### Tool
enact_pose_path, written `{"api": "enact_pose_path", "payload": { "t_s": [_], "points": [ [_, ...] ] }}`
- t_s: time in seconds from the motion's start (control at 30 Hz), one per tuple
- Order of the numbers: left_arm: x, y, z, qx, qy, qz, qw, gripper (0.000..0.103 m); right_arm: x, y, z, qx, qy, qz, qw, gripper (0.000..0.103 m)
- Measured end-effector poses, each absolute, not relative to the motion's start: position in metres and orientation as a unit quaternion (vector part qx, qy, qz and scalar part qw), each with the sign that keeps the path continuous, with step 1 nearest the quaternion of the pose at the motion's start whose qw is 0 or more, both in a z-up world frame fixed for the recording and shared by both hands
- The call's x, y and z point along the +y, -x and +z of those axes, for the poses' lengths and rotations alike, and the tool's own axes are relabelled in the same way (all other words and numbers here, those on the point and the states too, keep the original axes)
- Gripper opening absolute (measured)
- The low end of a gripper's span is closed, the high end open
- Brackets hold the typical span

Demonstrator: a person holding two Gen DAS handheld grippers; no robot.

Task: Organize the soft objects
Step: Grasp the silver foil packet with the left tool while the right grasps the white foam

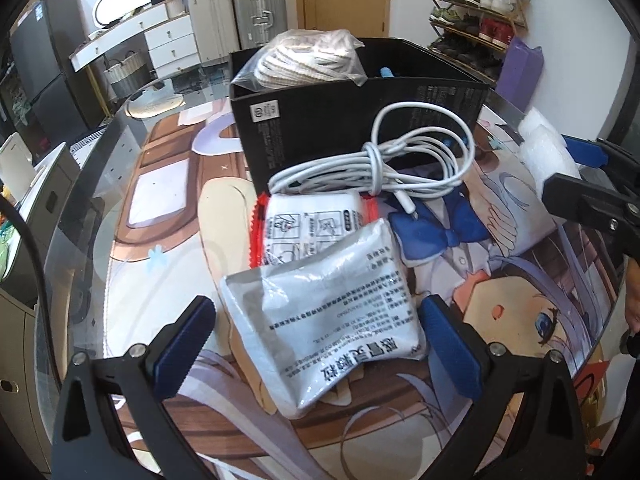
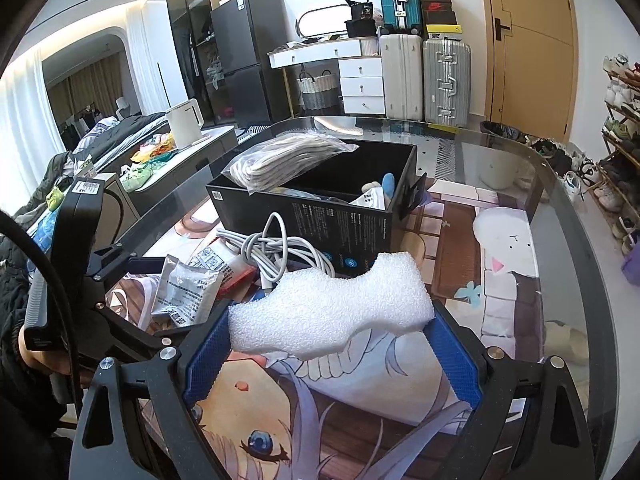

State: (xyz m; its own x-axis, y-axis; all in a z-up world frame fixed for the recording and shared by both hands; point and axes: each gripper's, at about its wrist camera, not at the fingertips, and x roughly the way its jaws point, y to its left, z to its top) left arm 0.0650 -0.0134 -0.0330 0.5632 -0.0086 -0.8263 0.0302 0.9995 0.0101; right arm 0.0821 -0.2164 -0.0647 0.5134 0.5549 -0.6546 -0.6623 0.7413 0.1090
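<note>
My right gripper point(image 2: 332, 340) is shut on a white foam block point(image 2: 332, 312) and holds it above the printed mat, just in front of a black box point(image 2: 320, 220). My left gripper point(image 1: 316, 328) is open around a silver medicine pouch point(image 1: 324, 320) lying on the mat; its pads stand apart from it. A red-edged packet point(image 1: 308, 224) lies under the pouch. A coiled white cable point(image 1: 392, 164) leans against the box point(image 1: 352, 120). A clear bag of striped cloth point(image 1: 308, 60) rests on the box rim. The foam and right gripper show at the right of the left wrist view point(image 1: 548, 152).
The glass table point(image 2: 560, 184) carries an anime-print mat point(image 2: 508, 280). The box holds a blue soft item point(image 2: 388, 184) and a white packet point(image 2: 370, 200). Suitcases point(image 2: 424, 80), drawers, a fridge and a shoe rack point(image 1: 476, 12) stand beyond the table. A white kettle point(image 2: 184, 124) sits to the left.
</note>
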Motion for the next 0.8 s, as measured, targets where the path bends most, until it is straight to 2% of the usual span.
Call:
{"api": "enact_pose_path", "payload": {
  "t_s": [0.27,0.4,0.6,0.8],
  "points": [
    [-0.025,-0.056,-0.026,0.461,-0.025,-0.048,0.886,0.065,-0.218,-0.082,-0.063,0.344,0.078,0.35,0.868,0.093],
    [-0.028,-0.051,-0.023,0.459,-0.025,-0.058,0.886,0.053,-0.217,-0.079,-0.061,0.341,0.079,0.352,0.868,0.093],
    [-0.025,-0.048,-0.018,0.452,-0.025,-0.06,0.89,0.049,-0.217,-0.076,-0.058,0.335,0.079,0.354,0.87,0.093],
    [-0.019,-0.042,-0.004,0.435,0.004,-0.081,0.897,0.048,-0.22,-0.074,-0.055,0.328,0.077,0.355,0.872,0.093]
  ]
}}
